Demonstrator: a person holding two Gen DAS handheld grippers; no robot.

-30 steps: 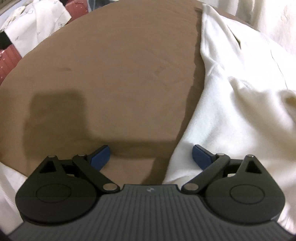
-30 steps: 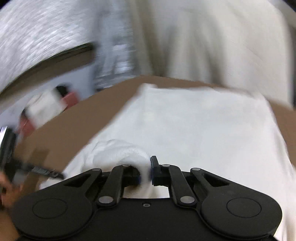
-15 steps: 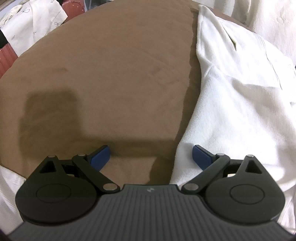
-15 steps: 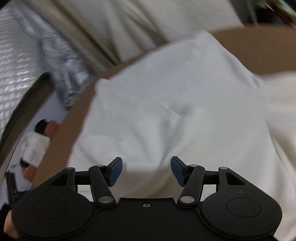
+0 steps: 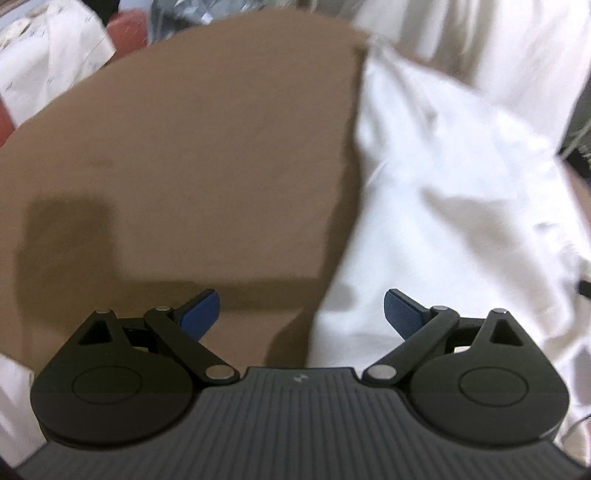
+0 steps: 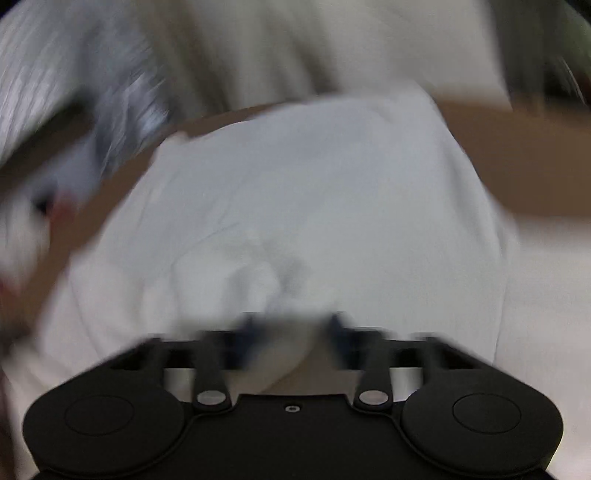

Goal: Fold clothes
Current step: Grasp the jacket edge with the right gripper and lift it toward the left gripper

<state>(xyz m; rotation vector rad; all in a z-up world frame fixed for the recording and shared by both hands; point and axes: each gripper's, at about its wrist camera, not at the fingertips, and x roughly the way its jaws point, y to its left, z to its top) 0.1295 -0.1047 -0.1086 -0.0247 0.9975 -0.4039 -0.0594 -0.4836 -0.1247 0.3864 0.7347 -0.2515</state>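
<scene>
A white garment (image 5: 443,184) lies spread over the right half of a brown table (image 5: 184,166). My left gripper (image 5: 301,314) hovers open at the garment's left edge, its left blue pad over bare table and its right pad over the cloth, holding nothing. In the blurred right wrist view the same garment (image 6: 295,177) fills the middle, with a bunched fold (image 6: 258,280) just ahead of my right gripper (image 6: 295,328). Its jaws are closing with that cloth between them, and a gap still shows between the fingers.
More white clothes (image 5: 48,62) and a red object (image 5: 127,31) lie beyond the table's far left edge. Pale fabric (image 5: 480,40) hangs behind the garment. A silvery grey patterned surface (image 6: 55,74) is at the left in the right wrist view.
My right gripper let go of the cloth, opened wide, moved over the garment and now narrows around a bunched fold. The left view has tilted up a little; its jaws stay open.
</scene>
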